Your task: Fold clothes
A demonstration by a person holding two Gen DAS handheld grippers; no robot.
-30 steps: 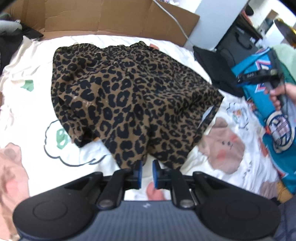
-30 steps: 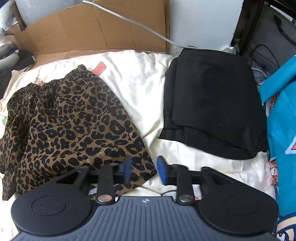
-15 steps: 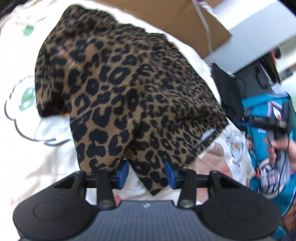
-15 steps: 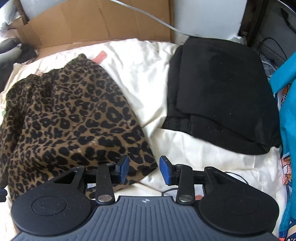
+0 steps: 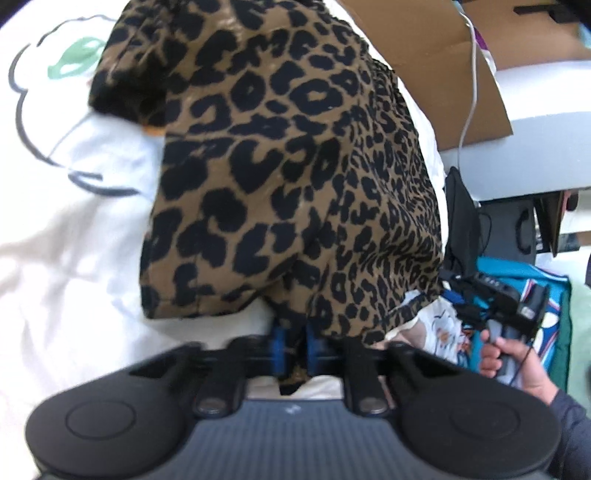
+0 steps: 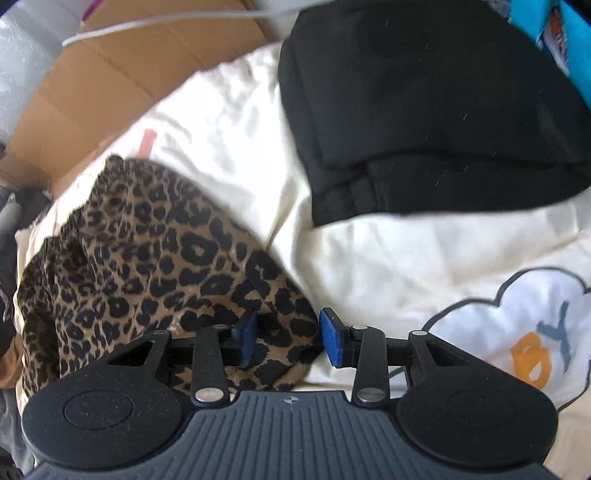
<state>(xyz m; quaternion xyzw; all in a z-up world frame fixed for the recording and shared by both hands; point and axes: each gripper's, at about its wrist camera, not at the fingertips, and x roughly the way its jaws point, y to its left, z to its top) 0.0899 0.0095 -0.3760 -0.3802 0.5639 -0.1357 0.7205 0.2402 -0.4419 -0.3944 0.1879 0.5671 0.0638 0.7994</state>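
A leopard-print garment (image 5: 288, 166) lies on a white printed bedsheet (image 5: 66, 258). My left gripper (image 5: 294, 350) is shut on the near hem of it, with cloth pinched between the blue pads and lifted off the sheet. In the right wrist view the same leopard-print garment (image 6: 147, 266) fills the lower left. My right gripper (image 6: 288, 338) is open over its near right corner, the cloth lying between and under its blue pads (image 6: 330, 341). In the left wrist view the right gripper's body and the hand (image 5: 517, 354) holding it show at the lower right.
A folded black garment (image 6: 424, 110) rests on the sheet at the upper right. Flattened cardboard (image 6: 110, 92) and a grey cable (image 6: 166, 22) line the far edge. Teal clothing (image 5: 517, 273) lies to the right of the bed. A cloud print (image 6: 517, 332) marks the sheet.
My left gripper has gone from open to shut on the garment's hem and raised it. My right gripper has moved left over the garment's corner with its fingers spread wider.
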